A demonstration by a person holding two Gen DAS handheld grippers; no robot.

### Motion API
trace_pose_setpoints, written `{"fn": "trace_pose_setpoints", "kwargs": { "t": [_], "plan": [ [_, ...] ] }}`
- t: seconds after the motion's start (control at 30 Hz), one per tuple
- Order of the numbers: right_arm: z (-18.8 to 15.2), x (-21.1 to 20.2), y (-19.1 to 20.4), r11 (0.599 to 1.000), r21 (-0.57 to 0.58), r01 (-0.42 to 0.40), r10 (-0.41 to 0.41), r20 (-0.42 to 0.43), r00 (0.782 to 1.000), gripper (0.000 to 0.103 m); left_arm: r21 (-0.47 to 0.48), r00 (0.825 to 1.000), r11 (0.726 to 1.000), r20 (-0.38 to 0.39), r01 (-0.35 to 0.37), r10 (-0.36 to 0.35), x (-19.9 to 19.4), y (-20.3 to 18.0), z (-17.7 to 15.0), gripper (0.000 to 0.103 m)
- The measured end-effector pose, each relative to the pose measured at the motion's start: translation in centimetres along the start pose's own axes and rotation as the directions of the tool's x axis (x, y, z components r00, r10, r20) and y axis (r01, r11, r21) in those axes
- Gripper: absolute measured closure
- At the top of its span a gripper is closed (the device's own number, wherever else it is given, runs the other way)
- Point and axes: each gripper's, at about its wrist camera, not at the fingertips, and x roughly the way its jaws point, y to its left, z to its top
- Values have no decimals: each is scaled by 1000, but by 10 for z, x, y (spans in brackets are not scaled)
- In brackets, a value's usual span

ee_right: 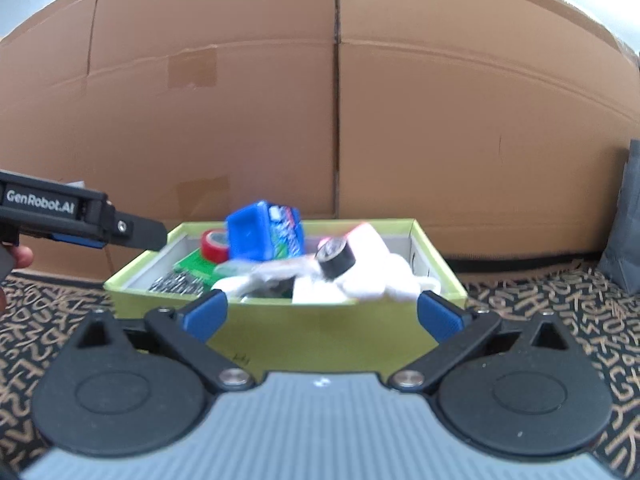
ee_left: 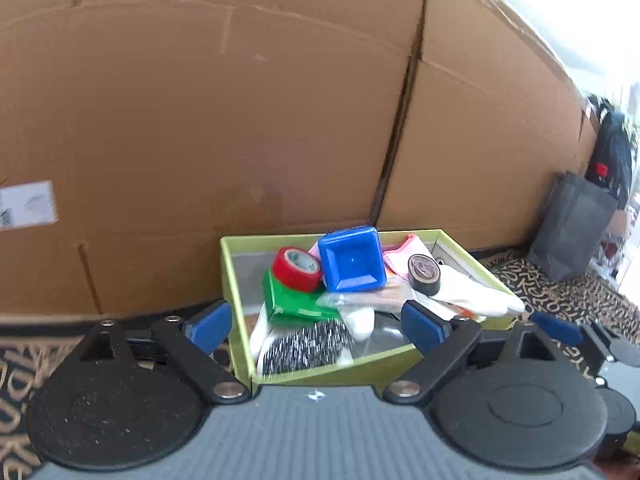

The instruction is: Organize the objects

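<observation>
A lime-green open box point(ee_left: 320, 372) point(ee_right: 320, 336) sits on the patterned carpet against big cardboard cartons. Inside lie a red tape roll point(ee_left: 298, 269) point(ee_right: 214, 245), a blue square tub point(ee_left: 352, 259) point(ee_right: 250, 236), a black tape roll point(ee_left: 425, 274) point(ee_right: 336, 261), a green packet point(ee_left: 296, 302) point(ee_right: 194, 266), white cloth point(ee_left: 476, 294) point(ee_right: 384, 276) and a speckled black-and-white item point(ee_left: 308, 346). My left gripper point(ee_left: 318, 326) stands open over the box's near edge, nothing between its blue pads. My right gripper point(ee_right: 322, 316) is open in front of the box, its pads astride the near wall without touching it.
Tall cardboard cartons point(ee_left: 240, 120) point(ee_right: 440, 120) close off the back. A grey paper bag point(ee_left: 572, 228) point(ee_right: 628, 224) leans at the right. The left gripper's body point(ee_right: 80, 216), with a hand behind it, reaches in from the left of the right wrist view. Patterned carpet point(ee_right: 560, 300) surrounds the box.
</observation>
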Motion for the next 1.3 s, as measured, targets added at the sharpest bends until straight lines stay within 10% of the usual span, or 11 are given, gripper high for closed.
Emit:
{"fn": "trace_pose_setpoints", "kwargs": {
  "t": [0.57, 1.3],
  "plan": [
    [-36, -88, 15, 993, -13, 115, -115, -198, 973, 0, 43, 982, 984, -65, -175, 177, -72, -37, -71, 5],
    [-45, -78, 25, 990, -16, 140, -140, -235, 962, 0, 73, 948, 970, -205, -233, 243, -62, -32, -84, 5]
  ]
}}
